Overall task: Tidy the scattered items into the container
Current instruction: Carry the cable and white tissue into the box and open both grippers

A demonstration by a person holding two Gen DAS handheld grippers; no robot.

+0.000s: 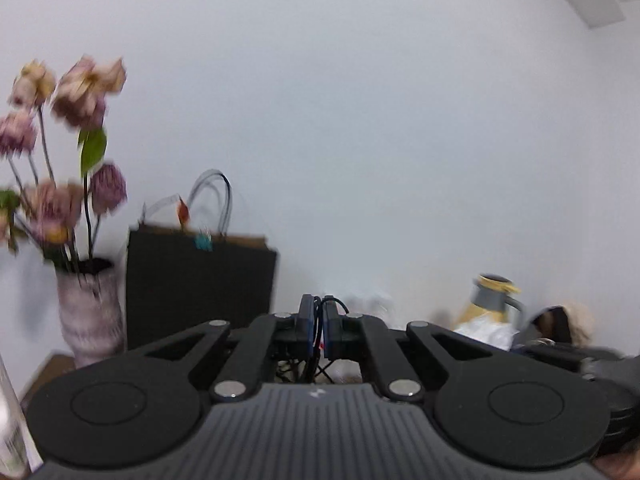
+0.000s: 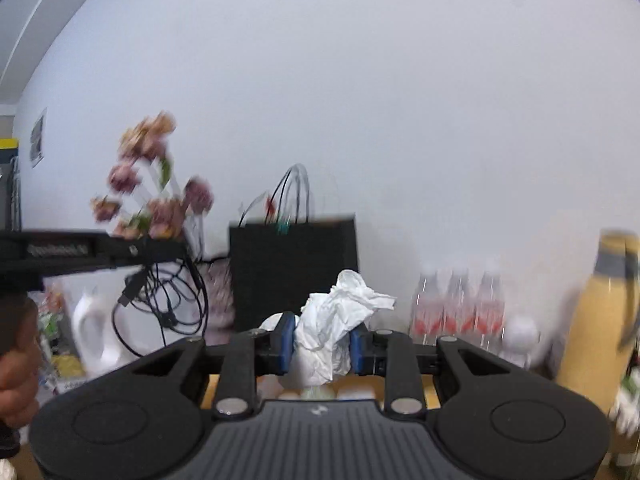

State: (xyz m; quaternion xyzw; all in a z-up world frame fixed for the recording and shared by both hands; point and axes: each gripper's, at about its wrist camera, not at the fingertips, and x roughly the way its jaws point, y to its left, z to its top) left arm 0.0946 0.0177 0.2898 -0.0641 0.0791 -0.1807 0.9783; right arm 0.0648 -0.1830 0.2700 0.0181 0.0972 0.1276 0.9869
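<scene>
My left gripper (image 1: pixel 319 305) is shut on a black cable (image 1: pixel 318 334) that runs between its blue pads and hangs in loops below. The right wrist view shows that gripper from the side at the left (image 2: pixel 180 249), held by a hand (image 2: pixel 16 364), with the cable bundle (image 2: pixel 168 300) and its plug dangling under it. My right gripper (image 2: pixel 323 340) is shut on a crumpled white tissue (image 2: pixel 340 312), which sticks up above the pads. Both grippers are held high and point roughly level at a white wall. No container shows clearly.
A black paper bag (image 1: pixel 200 284) stands against the wall. Left of it is a pale vase (image 1: pixel 90 312) of pink flowers. A yellow flask (image 2: pixel 596 320) is at the right, with a pack of water bottles (image 2: pixel 456 312) beside it. The picture is blurred by motion.
</scene>
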